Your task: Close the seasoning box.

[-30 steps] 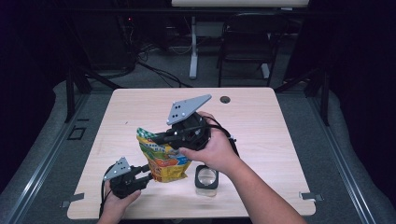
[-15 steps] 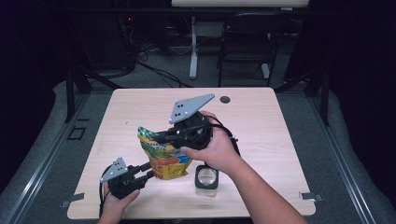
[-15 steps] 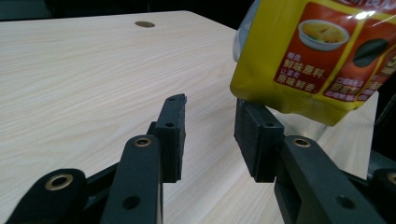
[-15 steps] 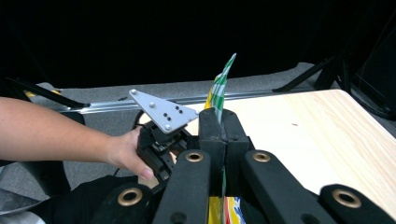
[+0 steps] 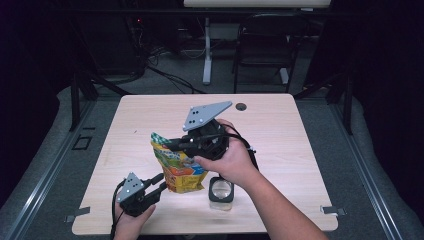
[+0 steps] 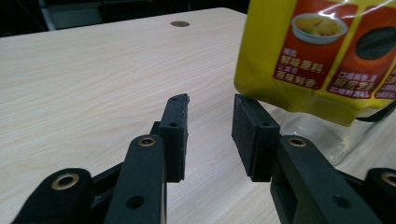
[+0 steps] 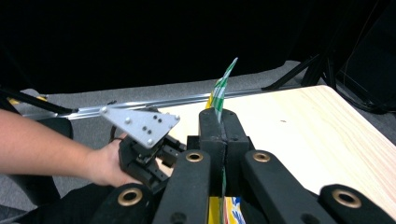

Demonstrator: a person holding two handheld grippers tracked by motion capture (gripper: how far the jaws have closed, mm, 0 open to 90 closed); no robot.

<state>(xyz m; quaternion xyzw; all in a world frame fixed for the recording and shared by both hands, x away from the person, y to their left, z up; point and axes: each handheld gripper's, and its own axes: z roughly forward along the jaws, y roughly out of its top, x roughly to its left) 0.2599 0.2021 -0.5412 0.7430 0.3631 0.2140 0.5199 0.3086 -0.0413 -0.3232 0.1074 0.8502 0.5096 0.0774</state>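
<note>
A yellow snack bag (image 5: 183, 169) hangs upright over the table, and my right gripper (image 5: 176, 145) is shut on its top edge. In the right gripper view the jaws (image 7: 219, 126) pinch the bag's green-striped top (image 7: 225, 79). My left gripper (image 5: 161, 181) sits low at the bag's lower left corner. Its jaws (image 6: 210, 116) have just been closing, stand apart, and hold nothing. The bag's bottom (image 6: 322, 56) hangs just beyond and to the right of them. A clear glass jar (image 5: 221, 192) stands under the bag's right side.
The wooden table (image 5: 300, 150) has a round cable hole (image 5: 241, 106) at its far edge. A chair and desk legs stand on the dark floor beyond. The person's right forearm (image 5: 270, 205) crosses the near right part.
The left gripper's jaws have narrowed a little beside the bag's lower corner. The right gripper and the bag have stayed almost still.
</note>
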